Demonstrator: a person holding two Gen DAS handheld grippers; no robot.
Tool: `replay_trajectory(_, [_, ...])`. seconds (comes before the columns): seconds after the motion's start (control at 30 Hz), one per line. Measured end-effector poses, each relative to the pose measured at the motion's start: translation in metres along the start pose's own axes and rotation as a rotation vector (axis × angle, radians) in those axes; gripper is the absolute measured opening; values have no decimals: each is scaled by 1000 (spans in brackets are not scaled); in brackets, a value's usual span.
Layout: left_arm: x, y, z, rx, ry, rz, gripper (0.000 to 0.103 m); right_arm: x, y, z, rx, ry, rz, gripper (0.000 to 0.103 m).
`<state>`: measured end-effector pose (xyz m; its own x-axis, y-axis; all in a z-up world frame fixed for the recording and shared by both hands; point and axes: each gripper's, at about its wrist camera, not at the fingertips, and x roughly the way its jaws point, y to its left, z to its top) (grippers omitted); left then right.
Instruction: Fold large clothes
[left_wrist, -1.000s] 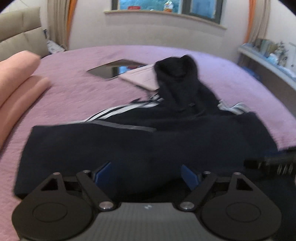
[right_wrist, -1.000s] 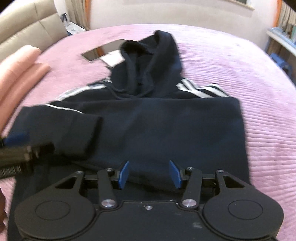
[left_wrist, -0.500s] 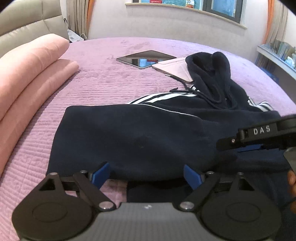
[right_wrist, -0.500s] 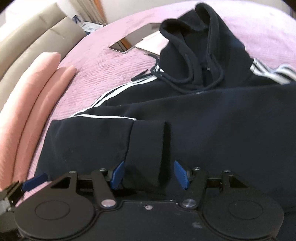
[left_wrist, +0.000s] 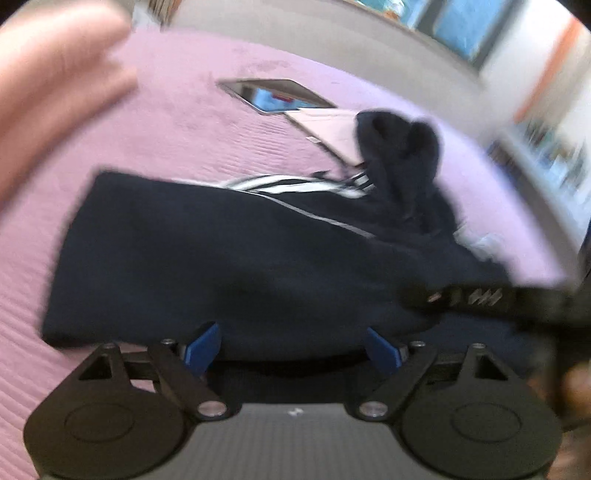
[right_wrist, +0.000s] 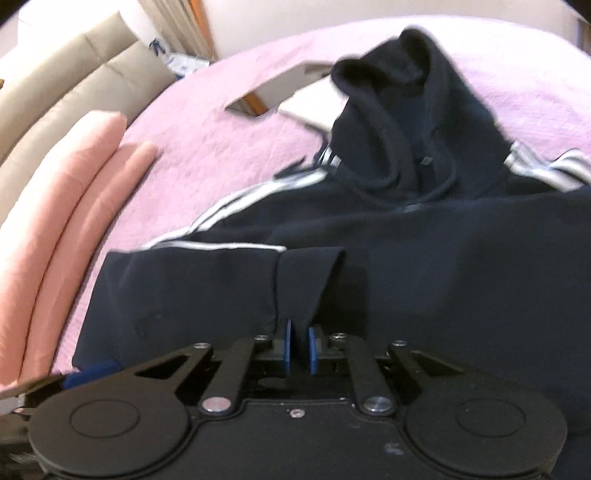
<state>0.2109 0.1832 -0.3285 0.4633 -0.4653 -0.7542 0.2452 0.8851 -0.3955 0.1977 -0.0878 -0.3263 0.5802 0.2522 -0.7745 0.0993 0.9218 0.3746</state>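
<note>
A dark navy hoodie (right_wrist: 443, 277) with white sleeve stripes lies flat on the purple bedspread (right_wrist: 221, 147), hood (right_wrist: 406, 110) at the far end. One sleeve is folded across the body, its cuff (right_wrist: 306, 280) pointing toward me. My right gripper (right_wrist: 297, 347) is closing, and its blue pads pinch the cuff's near edge. In the blurred left wrist view, my left gripper (left_wrist: 291, 350) stands open at the hoodie's (left_wrist: 258, 258) near hem, with the fabric edge between its wide-apart fingers but not pressed. The right gripper's finger (left_wrist: 461, 295) shows there at the right.
Folded pink bedding (right_wrist: 55, 221) lies along the left side of the bed. A tablet (left_wrist: 273, 94) and a pale pink case (left_wrist: 328, 129) lie beyond the hood. A beige headboard (right_wrist: 55, 92) stands at the far left, and a shelf (left_wrist: 546, 158) runs along the right wall.
The right gripper's jaws have gone from wide apart to nearly together on the sleeve cuff. The left gripper has shifted and rolled at the hem, still open, and its view is blurred.
</note>
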Motion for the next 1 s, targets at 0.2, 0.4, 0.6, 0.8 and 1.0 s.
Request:
replay_trajectory(0.2, [-8,17,12,-247,-31,-144,88,-53,-18,6,-44,-140,-153,10])
replay_trajectory(0.4, [3,-15,19,-117,-41,-78,88,-98,-54,2,-82,-243,-379,10])
replay_trajectory(0.6, [47,-55,8,106,17,66,88,-57,-106,-21,-23,-80,-485,10])
replay_trajectory(0.8, [63,-65,0,230,55,105,86,-59,-127,-28,46,-54,-397,33])
replay_trajectory(1.0, [56,-56,4,248,61,176,78,-64,-134,-13,122,-98,-256,70])
